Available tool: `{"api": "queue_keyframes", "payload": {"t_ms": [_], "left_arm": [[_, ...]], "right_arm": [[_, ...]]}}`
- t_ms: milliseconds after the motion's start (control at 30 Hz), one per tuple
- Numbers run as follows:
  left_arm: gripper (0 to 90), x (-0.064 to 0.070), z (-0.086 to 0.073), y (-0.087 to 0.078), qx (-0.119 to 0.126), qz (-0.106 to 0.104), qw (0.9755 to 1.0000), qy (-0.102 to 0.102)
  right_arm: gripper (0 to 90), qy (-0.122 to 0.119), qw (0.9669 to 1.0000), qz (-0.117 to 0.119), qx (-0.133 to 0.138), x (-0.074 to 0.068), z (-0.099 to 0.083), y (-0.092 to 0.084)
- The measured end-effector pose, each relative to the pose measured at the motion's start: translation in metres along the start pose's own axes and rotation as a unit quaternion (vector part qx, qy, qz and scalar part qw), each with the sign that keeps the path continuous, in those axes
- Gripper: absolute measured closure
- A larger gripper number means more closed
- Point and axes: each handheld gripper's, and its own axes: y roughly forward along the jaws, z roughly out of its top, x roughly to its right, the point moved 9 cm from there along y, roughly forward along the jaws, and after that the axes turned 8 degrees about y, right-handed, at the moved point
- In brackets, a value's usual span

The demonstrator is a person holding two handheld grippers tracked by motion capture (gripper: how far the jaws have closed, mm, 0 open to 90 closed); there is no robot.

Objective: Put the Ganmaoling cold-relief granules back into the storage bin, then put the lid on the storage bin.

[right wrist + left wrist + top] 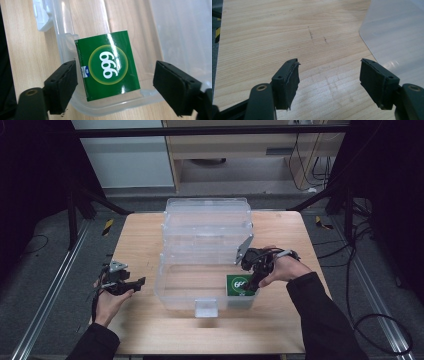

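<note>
A: Lying flat in the near right corner of the bin (172,290), the green box (107,65) looks set down: its "999" face is up and it sits against the front wall.

B: Does the right gripper (113,85) hold it?

A: No. Its jaws stand wide, one on each side of the box, and neither pad touches it. In the high view that gripper (252,279) hangs just above the corner, pointing down into the bin.

B: So the placing is done?

A: I judge it so. The box is inside and free. What is left is probably pulling the hand clear and perhaps shutting the lid (207,222), which stands open behind the bin.

B: Anything else in there?

A: Only the green box, as far as I can see; the rest of the clear floor shows the table (145,235) through it.

B: And the left gripper (329,82)?

A: Wide open and holding nothing, above bare wood to the left of the bin, well apart from the box.
</note>
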Motion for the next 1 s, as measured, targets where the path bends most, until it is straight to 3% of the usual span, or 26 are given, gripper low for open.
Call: {"api": "queue_keyframes", "payload": {"t_ms": [200, 400, 633, 867, 1000], "left_arm": [[33.7, 0.001, 0.002, -0.001, 0.007, -0.004, 1.0000, 0.001], [35.6, 0.000, 0.005, -0.001, 0.016, -0.009, 0.9998, 0.011], [36.6, 0.001, 0.005, -0.003, 0.019, -0.006, 0.9997, -0.013], [37.9, 0.000, 0.005, -0.002, 0.025, -0.011, 0.9996, -0.010], [40.9, 0.001, 0.007, -0.004, 0.031, -0.011, 0.9993, -0.018]], "right_arm": [[25.2, 0.013, 0.9997, -0.001, 0.020, -0.007, 0.001, -0.009], [25.9, 0.006, 0.9993, 0.006, 0.038, -0.017, 0.009, -0.010], [26.1, 0.003, 0.9989, 0.017, 0.043, -0.030, 0.024, -0.004], [27.7, 0.003, 0.9987, 0.023, 0.045, -0.037, 0.034, 0.005], [29.4, 0.009, 0.9989, 0.026, 0.039, -0.040, 0.035, 0.012]]}}
